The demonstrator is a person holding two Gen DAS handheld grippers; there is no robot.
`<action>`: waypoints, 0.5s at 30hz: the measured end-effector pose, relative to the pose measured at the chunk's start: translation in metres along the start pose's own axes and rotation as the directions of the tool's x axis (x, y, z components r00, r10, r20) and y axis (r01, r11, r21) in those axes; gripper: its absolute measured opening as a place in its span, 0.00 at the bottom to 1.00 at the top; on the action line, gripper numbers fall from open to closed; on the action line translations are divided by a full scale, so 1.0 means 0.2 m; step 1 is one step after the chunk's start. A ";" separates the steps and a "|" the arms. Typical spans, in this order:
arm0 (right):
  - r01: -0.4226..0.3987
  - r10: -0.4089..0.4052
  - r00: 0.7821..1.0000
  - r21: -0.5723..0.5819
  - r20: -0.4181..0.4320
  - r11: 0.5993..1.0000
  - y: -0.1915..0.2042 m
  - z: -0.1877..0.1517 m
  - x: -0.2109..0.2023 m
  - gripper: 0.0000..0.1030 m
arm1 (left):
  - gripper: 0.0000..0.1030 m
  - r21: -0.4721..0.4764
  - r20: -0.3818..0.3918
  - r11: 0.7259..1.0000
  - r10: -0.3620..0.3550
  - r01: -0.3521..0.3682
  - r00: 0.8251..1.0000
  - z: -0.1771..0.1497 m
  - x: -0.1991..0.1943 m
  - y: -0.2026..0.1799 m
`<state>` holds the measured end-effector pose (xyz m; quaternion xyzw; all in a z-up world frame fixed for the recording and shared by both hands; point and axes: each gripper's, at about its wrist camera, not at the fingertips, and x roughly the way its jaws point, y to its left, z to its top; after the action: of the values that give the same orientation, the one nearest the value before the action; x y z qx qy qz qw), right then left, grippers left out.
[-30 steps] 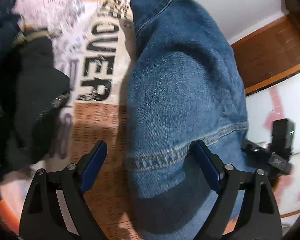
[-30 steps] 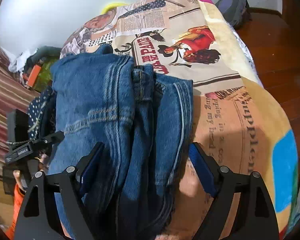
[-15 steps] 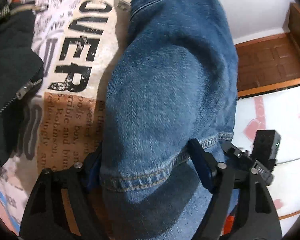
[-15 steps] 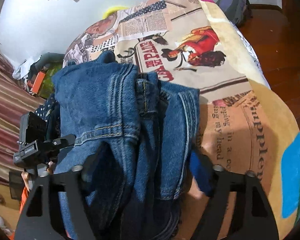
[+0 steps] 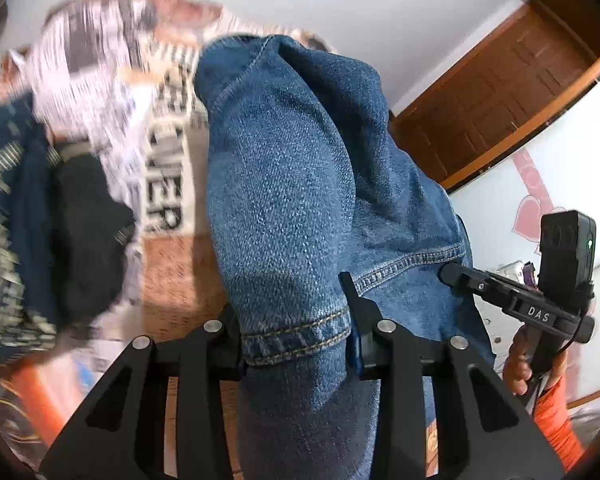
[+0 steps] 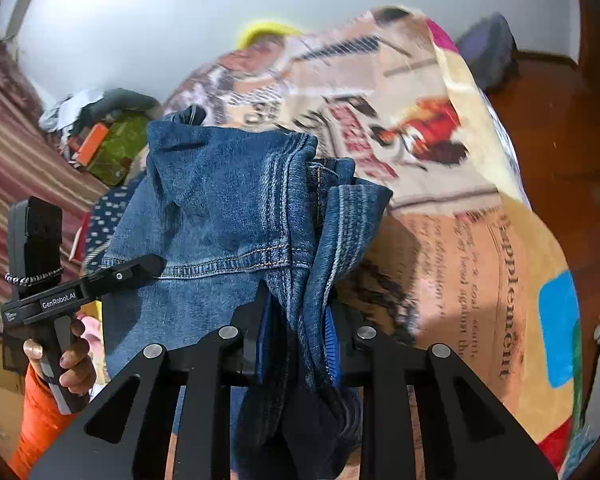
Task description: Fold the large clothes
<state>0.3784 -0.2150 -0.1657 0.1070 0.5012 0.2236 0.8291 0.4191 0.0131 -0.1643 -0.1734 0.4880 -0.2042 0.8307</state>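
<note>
In the left wrist view, a heap of dark clothes (image 5: pixel 60 232) lies at the left on the printed blanket (image 5: pixel 168 184), which covers the bed and carries large black letters. To the right of it, the blue jeans (image 5: pixel 292 184) rise in a thick fold up the middle of the view, lifted above the blanket. The left gripper (image 5: pixel 296 340) has its 2 fingers clamped on the hemmed edge of the jeans, with the orange stitching just between them. Further right, the other gripper shows with the label "DAS", held by a hand (image 5: pixel 520 364) in an orange sleeve, and behind it stand a brown wooden door (image 5: pixel 500 92) and a white wall with pink hearts.

In the right wrist view, at the left, a hand (image 6: pixel 72 364) holds the left gripper, whose finger tip touches the denim near a seam. A pile of mixed things (image 6: pixel 100 136) lies by the wall behind. In the middle, the jeans (image 6: pixel 228 208) hang bunched with several layers together. The right gripper (image 6: pixel 296 328) has its 2 fingers closed tightly on this bundle of layers. At the right, the blanket (image 6: pixel 480 240) spreads over the bed, with a red figure print and the word "Supplement". The wooden floor (image 6: pixel 552 128) shows beyond the bed edge.
</note>
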 end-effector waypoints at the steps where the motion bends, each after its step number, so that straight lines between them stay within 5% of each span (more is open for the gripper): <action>1: -0.004 0.004 1.000 -0.012 0.013 1.000 0.04 0.01 -0.02 0.20 | 0.35 0.011 0.033 1.000 0.003 -0.003 0.999 0.01 -0.09 -0.01; 8: -0.095 0.104 0.990 -0.100 0.092 0.990 0.42 0.21 -0.08 0.20 | 0.34 -0.008 0.217 1.000 0.013 -0.011 0.976 0.04 -0.64 0.16; 15: -0.173 0.205 0.972 -0.238 0.116 0.956 0.85 0.35 0.07 0.20 | 0.34 -0.054 0.362 0.993 0.118 -0.105 0.925 0.06 -1.07 0.42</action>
<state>0.4009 -0.0555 -0.0743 0.0749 0.4009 0.3495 0.8435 0.3499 0.1947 -0.0411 -0.1939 0.3379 -0.1128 0.9140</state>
